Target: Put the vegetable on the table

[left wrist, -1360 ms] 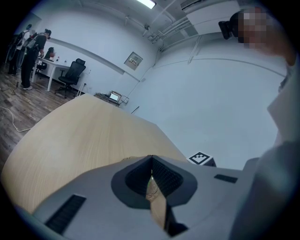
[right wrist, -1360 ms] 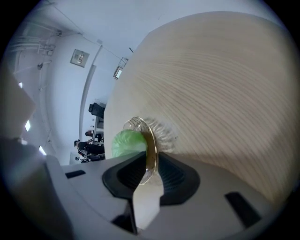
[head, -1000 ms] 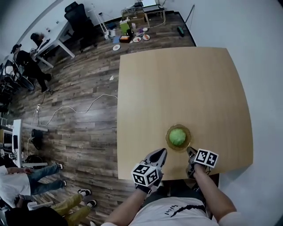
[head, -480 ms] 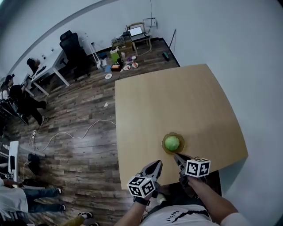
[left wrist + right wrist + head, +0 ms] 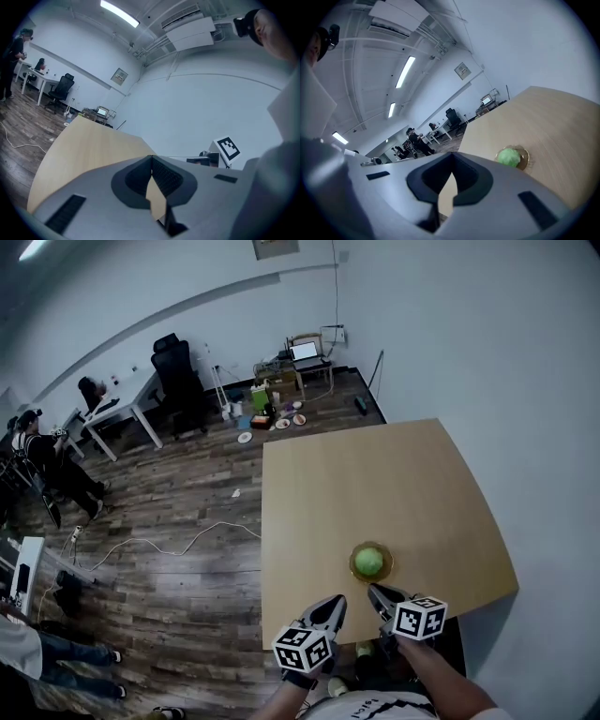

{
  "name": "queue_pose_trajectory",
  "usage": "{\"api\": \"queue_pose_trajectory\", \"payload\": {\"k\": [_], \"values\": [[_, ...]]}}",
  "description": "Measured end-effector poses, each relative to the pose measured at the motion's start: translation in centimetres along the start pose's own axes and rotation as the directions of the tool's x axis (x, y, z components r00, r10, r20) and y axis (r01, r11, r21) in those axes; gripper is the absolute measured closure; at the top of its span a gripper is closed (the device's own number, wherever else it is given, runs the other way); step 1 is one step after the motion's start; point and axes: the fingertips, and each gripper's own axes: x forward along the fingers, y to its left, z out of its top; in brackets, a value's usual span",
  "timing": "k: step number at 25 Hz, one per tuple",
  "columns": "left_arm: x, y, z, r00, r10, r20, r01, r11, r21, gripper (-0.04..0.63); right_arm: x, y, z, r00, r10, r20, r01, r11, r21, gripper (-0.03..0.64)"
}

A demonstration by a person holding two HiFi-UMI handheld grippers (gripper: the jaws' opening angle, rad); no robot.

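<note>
At the near edge of the smooth pale-wood table [image 5: 375, 474], the left gripper [image 5: 335, 601] and right gripper [image 5: 374, 591], topped by marker cubes [image 5: 303, 649] of black-and-white squares, each have their dark jaws pressed together on nothing. Just beyond, at 12 o'clock from the right gripper, the round green vegetable [image 5: 369, 561] sits in a shallow glassy amber dish [image 5: 354, 564]. Farther off, a black office chair [image 5: 178, 381] stands at 11 o'clock and an open laptop [image 5: 305, 351] at 12.
</note>
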Motion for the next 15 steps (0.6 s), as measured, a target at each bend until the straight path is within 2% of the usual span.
{"api": "queue_pose_trajectory", "payload": {"k": [7, 15], "values": [[-2.8, -2.7, 2.4, 0.996, -0.031, 0.081, 0.028, 0.999, 0.047, 0.581, -2.4, 4.0, 1.2, 0.999, 0.017, 0.046, -0.011, 0.994, -0.109, 0.603], [-4.0, -4.4, 2.5, 0.993, -0.049, 0.108, 0.041, 0.996, 0.076, 0.581, -4.0, 4.9, 1.5, 0.997, 0.025, 0.078, -0.014, 0.99, -0.14, 0.603]]}}
